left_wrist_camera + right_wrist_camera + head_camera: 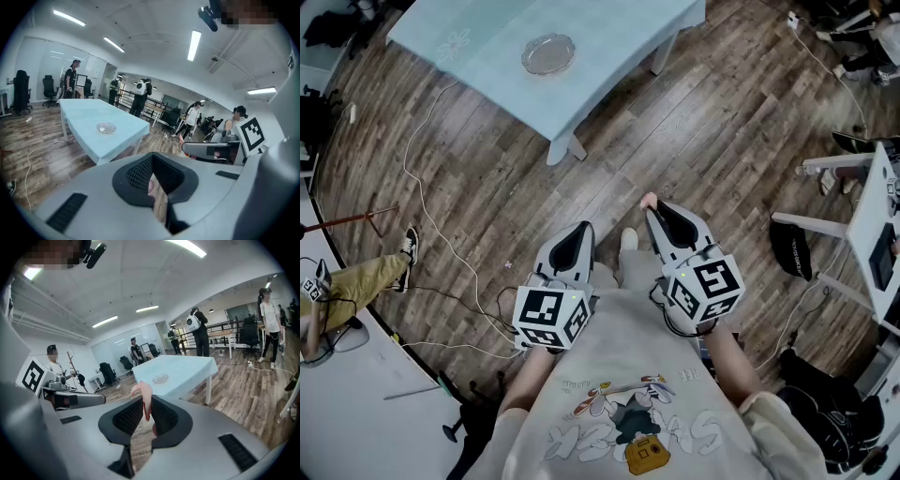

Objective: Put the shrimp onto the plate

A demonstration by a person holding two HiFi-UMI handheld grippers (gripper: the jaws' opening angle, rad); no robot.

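**A:** Left to right, what have I got?

**B:** Your left gripper hangs well short of the long table under the pale blue cloth. Its jaws are pressed together on nothing. The round clear glass plate sits alone near the middle of that table. Your right gripper is just as far from the table. Its jaws pinch the small pink shrimp by its lower part, and the curled end pokes out above the tips.

**A:** How will it handle?

**B:** I'd judge it light, soft and rather slick. Squeeze hard and it may squash or slip out, so a gentle pinch is enough. You have only its narrow lower part, so it could swing or slide as you walk to the table. If you need to regrip, take the thick middle of the body. Lower it close over the plate before you open the jaws.
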